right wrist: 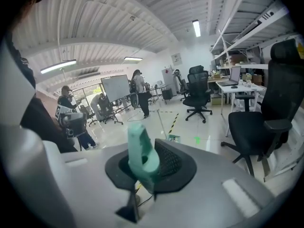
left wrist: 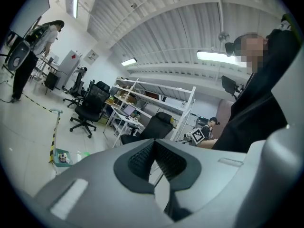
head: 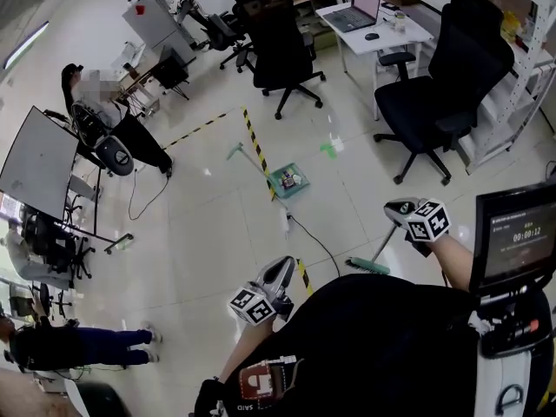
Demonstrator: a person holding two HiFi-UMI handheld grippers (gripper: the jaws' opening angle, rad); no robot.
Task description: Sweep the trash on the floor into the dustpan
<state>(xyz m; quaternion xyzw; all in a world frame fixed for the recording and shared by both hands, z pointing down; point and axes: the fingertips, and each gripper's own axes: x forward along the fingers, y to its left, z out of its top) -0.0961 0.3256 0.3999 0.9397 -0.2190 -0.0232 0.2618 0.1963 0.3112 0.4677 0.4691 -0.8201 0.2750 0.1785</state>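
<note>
Mint-green plastic, the broom handle, is clamped in the right gripper's jaws. Its shaft slants down and left from them to the broom head on the floor. The left gripper has its jaws together on nothing. Well ahead of both jaws lies the dustpan. Green trash lies beyond it, nearer the right jaws, so I judge the sweep should run leftward.

Whatever's in the dustpan is too tiny to make out from the head view, same for the green scrap on the floor. Broom handle is just a blurry mint blob in the right gripper view.
</note>
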